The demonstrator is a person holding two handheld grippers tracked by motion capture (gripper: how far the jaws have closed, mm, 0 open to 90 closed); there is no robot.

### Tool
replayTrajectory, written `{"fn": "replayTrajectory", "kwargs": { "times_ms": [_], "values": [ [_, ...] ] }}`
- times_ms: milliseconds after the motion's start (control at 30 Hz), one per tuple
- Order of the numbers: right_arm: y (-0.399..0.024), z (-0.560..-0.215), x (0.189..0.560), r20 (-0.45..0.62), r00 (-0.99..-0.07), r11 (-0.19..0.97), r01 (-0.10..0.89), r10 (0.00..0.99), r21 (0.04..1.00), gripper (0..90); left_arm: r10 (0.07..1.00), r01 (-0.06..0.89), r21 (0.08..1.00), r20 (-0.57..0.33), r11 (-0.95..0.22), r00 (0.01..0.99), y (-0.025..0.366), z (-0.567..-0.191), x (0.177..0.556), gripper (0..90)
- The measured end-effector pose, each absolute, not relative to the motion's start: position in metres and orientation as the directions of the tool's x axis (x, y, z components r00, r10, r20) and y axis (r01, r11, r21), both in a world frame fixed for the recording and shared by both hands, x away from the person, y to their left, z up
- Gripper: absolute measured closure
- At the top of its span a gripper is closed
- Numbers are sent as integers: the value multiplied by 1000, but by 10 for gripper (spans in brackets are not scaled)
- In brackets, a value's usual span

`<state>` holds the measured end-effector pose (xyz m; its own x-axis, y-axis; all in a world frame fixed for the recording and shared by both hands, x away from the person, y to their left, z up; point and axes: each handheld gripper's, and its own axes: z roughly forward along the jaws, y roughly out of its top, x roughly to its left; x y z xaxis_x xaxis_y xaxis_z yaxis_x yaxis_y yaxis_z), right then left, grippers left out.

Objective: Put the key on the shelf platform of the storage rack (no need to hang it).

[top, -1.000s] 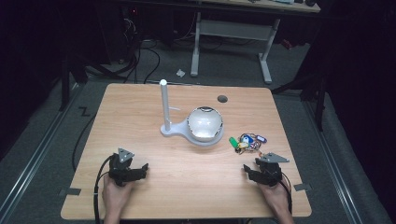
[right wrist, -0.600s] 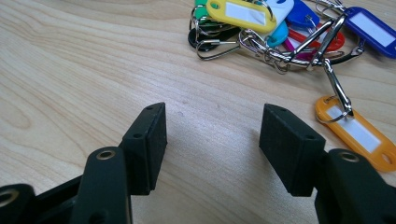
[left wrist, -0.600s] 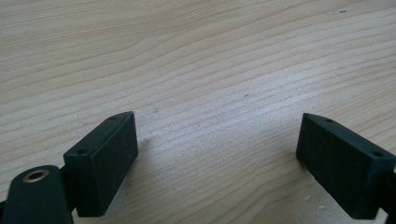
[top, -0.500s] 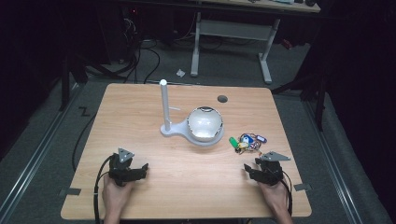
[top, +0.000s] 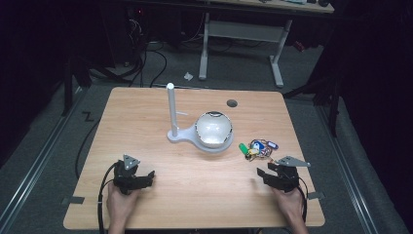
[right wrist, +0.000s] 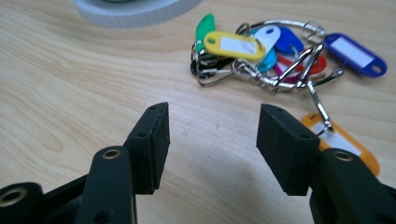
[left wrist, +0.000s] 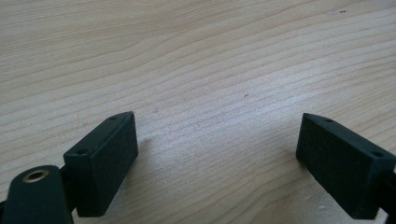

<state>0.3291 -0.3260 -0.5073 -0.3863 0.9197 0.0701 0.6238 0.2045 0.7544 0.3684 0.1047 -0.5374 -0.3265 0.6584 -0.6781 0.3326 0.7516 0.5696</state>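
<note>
A pale wooden surface stands on grey carpeted floor in a dark room. At twelve o'clock, a white-legged desk; black cables trail across the floor at eleven o'clock.

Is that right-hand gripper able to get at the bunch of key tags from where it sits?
Probably yes: the right gripper has open jaws pointing at the key tags, with bare table between them.
</note>
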Motion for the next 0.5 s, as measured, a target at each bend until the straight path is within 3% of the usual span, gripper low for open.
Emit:
{"fn": "replayTrajectory", "kwargs": {
  "times_ms": [500],
  "values": [
    [-336,-489,346,73,-361,181,621,930,763,456,649,327,562,-682,760,-336,104,-537,369,130]
  ]
}}
